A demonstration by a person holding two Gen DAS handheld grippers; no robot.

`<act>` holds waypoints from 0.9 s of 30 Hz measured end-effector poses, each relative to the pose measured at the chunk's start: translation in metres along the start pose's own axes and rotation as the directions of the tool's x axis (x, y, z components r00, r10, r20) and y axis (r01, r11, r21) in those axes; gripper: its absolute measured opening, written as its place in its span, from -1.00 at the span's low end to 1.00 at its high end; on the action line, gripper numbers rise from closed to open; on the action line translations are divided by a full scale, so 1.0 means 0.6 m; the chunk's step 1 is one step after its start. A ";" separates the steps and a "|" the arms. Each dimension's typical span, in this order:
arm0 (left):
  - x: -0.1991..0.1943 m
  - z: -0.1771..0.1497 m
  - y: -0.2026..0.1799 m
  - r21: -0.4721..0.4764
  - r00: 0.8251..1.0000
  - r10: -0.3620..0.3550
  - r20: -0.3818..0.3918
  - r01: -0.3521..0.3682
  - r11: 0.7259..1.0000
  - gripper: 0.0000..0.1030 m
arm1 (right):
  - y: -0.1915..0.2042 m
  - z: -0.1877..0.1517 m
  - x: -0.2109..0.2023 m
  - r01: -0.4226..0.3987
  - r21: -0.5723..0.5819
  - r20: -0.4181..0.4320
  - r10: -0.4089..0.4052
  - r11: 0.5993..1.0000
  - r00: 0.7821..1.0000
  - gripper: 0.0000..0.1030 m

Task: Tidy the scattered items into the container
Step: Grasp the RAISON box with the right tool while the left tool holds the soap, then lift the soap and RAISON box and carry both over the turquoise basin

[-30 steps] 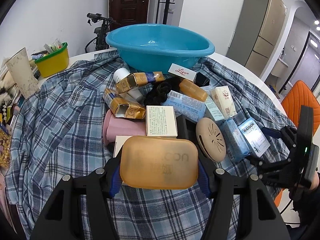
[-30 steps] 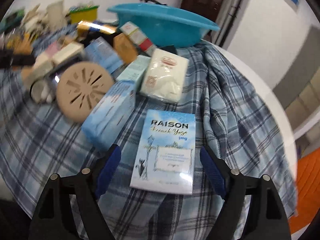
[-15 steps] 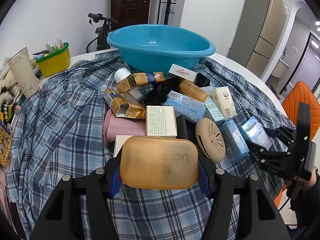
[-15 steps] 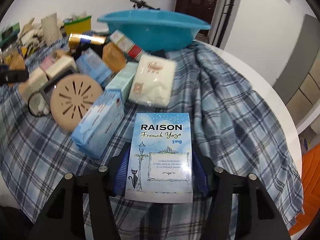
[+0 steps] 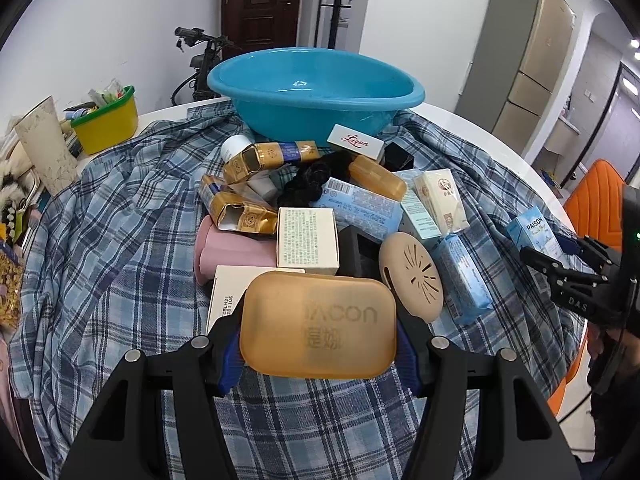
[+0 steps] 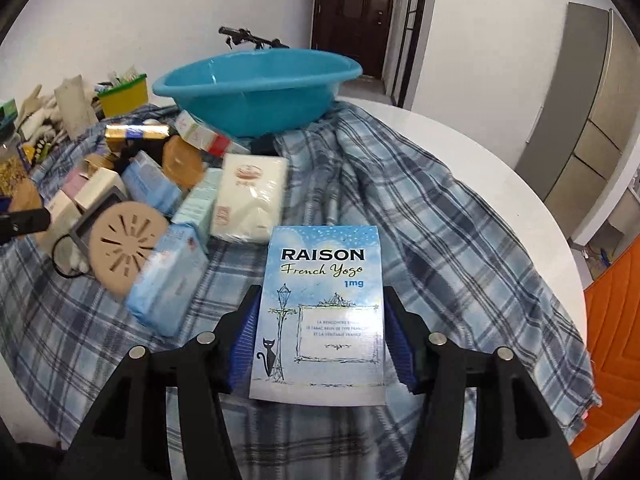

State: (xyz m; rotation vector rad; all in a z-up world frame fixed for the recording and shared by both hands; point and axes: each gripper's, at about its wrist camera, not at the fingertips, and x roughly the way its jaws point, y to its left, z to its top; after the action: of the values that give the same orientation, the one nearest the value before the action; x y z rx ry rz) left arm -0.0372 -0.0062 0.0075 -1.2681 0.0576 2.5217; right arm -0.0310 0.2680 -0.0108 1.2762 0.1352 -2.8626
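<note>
Holding now: the left gripper [image 5: 319, 336] has its fingers closed on an amber soap case [image 5: 318, 324], carried above the plaid cloth [image 5: 120, 240] at 6 o'clock in the left wrist view.
Right side: the right gripper [image 6: 320, 332] has both blue pads pressed against the sides of a pale blue RAISON box [image 6: 320, 316], which looks lifted clear of the cloth at 6 o'clock in the right wrist view.
Progress: early, by my judgement; two items are picked and none is delivered yet.
Left on the cloth, nearest: a tan slotted disc [image 5: 412, 276] and a light blue packet [image 5: 460, 276] lie just beside each other toward 3 o'clock.
Middle of the pile: a white printed box [image 5: 307, 240], a pink roll [image 5: 236, 256], gold cartons [image 5: 244, 212], a cream wrapped pack [image 5: 440, 200] and a second amber case [image 5: 378, 178] sit touching or overlapping.
Against the basin: a white Liqun box [image 5: 356, 142] rests at its foot.
Container: the blue basin [image 5: 316, 92] stands at 12 o'clock on the far part of the counter [image 6: 460, 160], and what shows of its inside holds nothing.
Remaining: carrying both held items to the basin, then clearing the whole heap.
Not part of the job, as I judge: the yellow tub [image 5: 108, 120] at 10 o'clock, already full of its own things.
</note>
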 end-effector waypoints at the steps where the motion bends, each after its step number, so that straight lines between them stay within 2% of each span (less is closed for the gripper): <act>1: 0.000 -0.001 0.000 -0.009 1.000 0.003 0.002 -0.003 1.000 0.23 | 0.008 0.002 -0.001 -0.011 -0.005 0.007 0.011 1.000 1.000 0.09; 10: -0.008 -0.008 -0.005 -0.032 0.998 0.044 0.033 -0.043 0.999 0.23 | 0.058 0.026 -0.016 -0.071 -0.032 0.063 0.073 0.997 0.995 0.09; 16: -0.026 0.022 -0.014 -0.022 0.995 0.044 0.088 -0.042 0.999 0.23 | 0.061 0.070 -0.053 -0.071 -0.026 0.154 0.074 0.997 0.985 0.09; 19: -0.045 0.046 -0.024 -0.007 0.987 0.065 0.145 -0.065 0.998 0.23 | 0.061 0.095 -0.077 -0.070 -0.022 0.210 0.073 0.997 0.975 0.09; 24: -0.082 0.089 -0.036 -0.004 0.971 0.057 0.233 -0.057 0.998 0.23 | 0.070 0.133 -0.113 -0.067 -0.025 0.293 0.071 0.997 0.953 0.09; 27: -0.109 0.116 -0.036 -0.025 0.952 0.066 0.298 -0.061 0.998 0.23 | 0.077 0.154 -0.139 -0.067 -0.032 0.340 0.074 0.997 0.938 0.09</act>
State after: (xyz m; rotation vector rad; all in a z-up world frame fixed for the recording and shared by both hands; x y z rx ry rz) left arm -0.0487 0.0093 0.1036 -0.8887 0.0105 2.7447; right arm -0.0419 0.2118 0.1088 0.7447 0.1119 -2.9545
